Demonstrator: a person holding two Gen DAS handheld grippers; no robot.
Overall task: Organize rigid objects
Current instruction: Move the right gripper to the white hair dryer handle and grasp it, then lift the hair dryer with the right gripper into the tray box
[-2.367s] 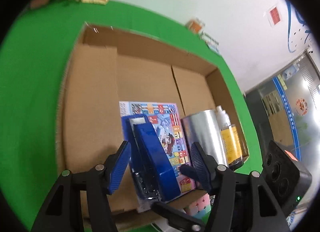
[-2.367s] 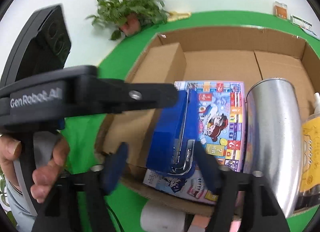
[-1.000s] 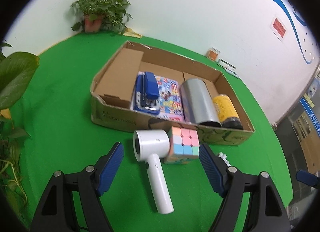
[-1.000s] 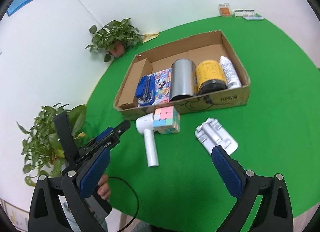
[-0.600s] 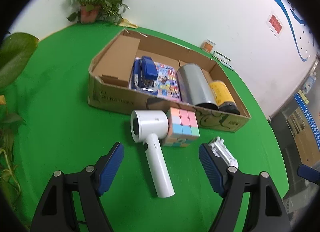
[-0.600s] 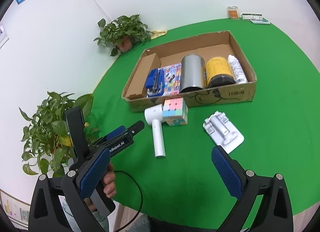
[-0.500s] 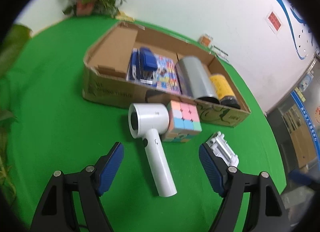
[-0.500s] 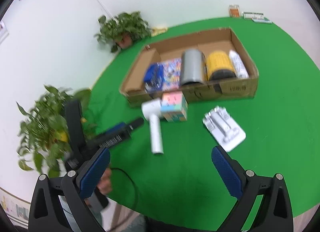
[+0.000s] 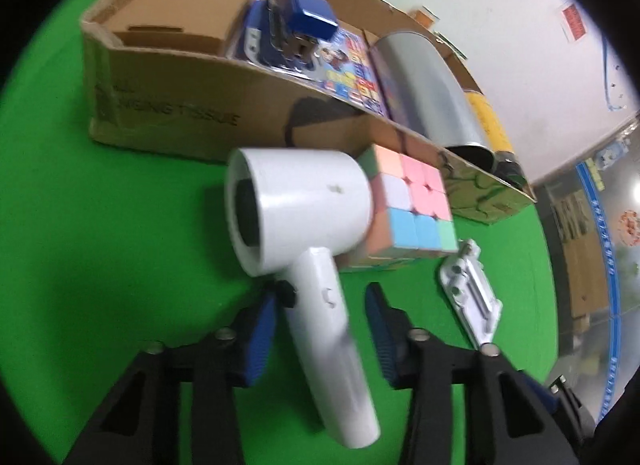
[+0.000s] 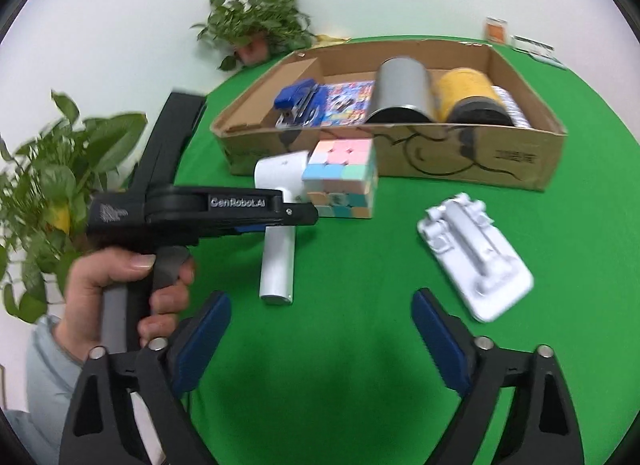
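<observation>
Already straddling hair dryer [image 9: 316,249] handle lengthwise, left gripper [image 9: 320,329] closing, pads not pressing; right gripper [image 10: 320,341] closing empty, farther off

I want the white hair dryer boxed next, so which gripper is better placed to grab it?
Left. The left gripper straddles the hair dryer handle, jaws closing around it. The right gripper hangs over bare green table, nearer the white holder.
</observation>
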